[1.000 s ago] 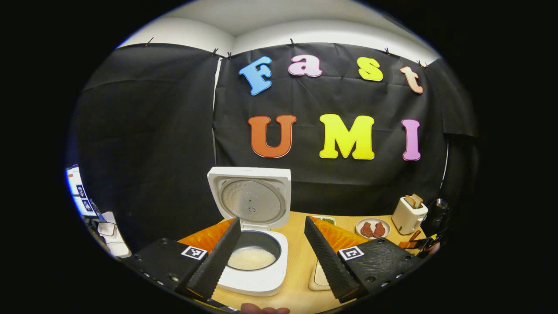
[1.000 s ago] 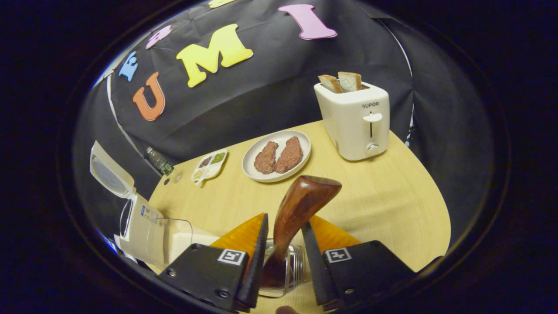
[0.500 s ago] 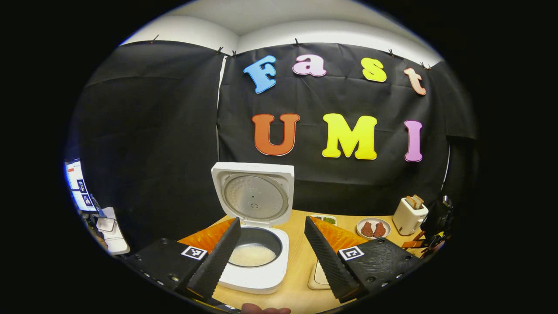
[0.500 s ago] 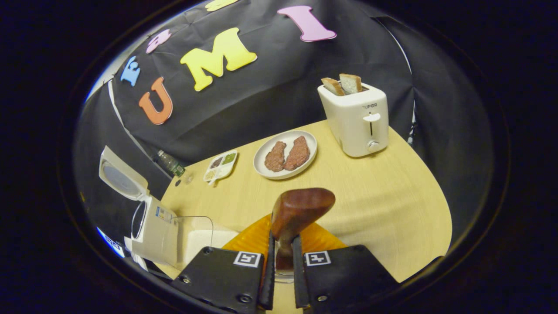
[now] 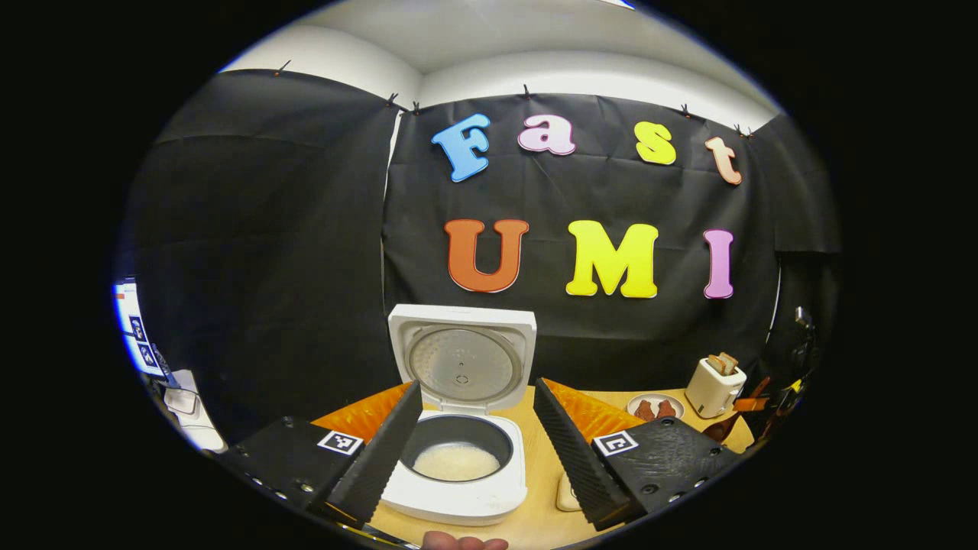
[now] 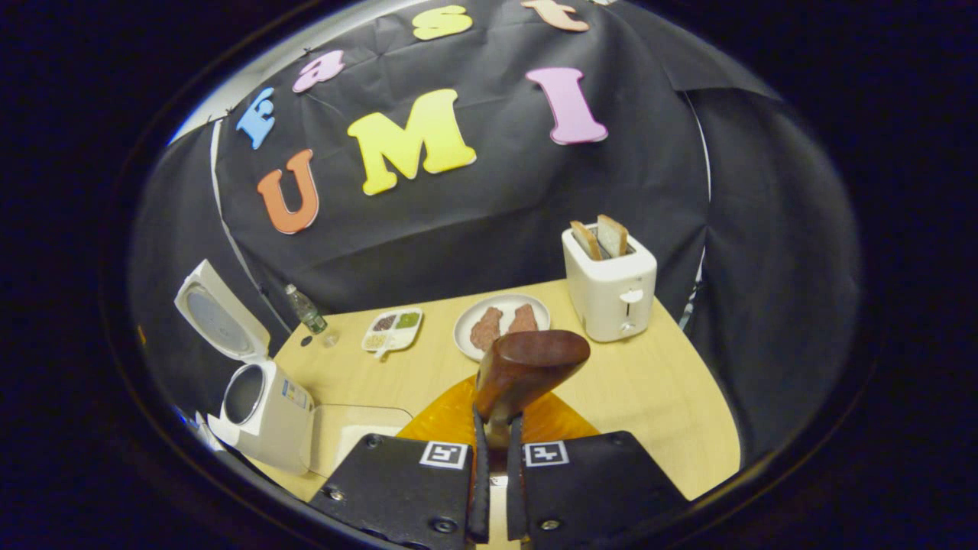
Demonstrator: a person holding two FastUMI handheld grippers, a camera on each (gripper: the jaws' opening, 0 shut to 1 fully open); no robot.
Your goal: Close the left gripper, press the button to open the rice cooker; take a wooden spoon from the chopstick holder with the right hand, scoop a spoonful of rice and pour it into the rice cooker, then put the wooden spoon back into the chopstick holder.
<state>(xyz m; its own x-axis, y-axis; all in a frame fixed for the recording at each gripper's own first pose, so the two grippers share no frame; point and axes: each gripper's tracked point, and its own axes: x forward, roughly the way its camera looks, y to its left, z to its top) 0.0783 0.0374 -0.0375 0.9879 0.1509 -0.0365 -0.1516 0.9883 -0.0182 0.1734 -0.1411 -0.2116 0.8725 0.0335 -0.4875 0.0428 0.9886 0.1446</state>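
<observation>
A: Dark reddish-brown wood — the wooden spoon (image 6: 527, 367), handle pinched low between the right gripper (image 6: 493, 489)'s jaws, which are clamped tight on it. Broad end up, tilted slightly right.

B: Why so low a grip?

A: My guess: it gives reach for scooping. The holder it belongs to I cannot make out.

B: And the white square rice cooker (image 5: 458, 458)?

A: Near the desk (image 6: 657, 397)'s front left edge, lid upright, dark inner pot exposed, pale rice at the bottom. Open so the spoonful can go straight in, I judge.

B: Left gripper (image 5: 477, 451)?

A: Jaws wide apart, holding nothing, hovering before the cooker. The button press looks done.
</observation>
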